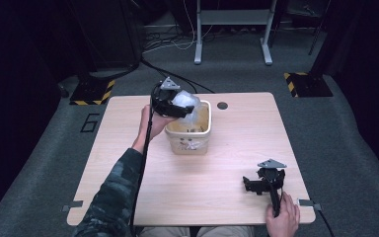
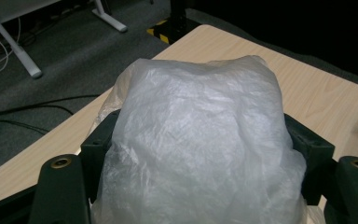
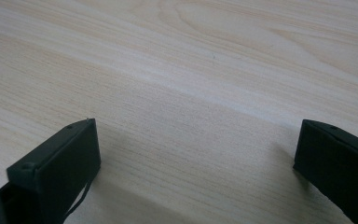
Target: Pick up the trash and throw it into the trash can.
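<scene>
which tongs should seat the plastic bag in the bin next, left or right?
Left, probably. The left tongs are already shut on the plastic bag above the beige bin. The right tongs rest open on the table, away from the bin.

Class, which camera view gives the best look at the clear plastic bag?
The left gripper view: the plastic bag bulges close up between the left gripper's jaws. The high view shows it small, above the beige bin. The right gripper view looks at the bare table.
</scene>
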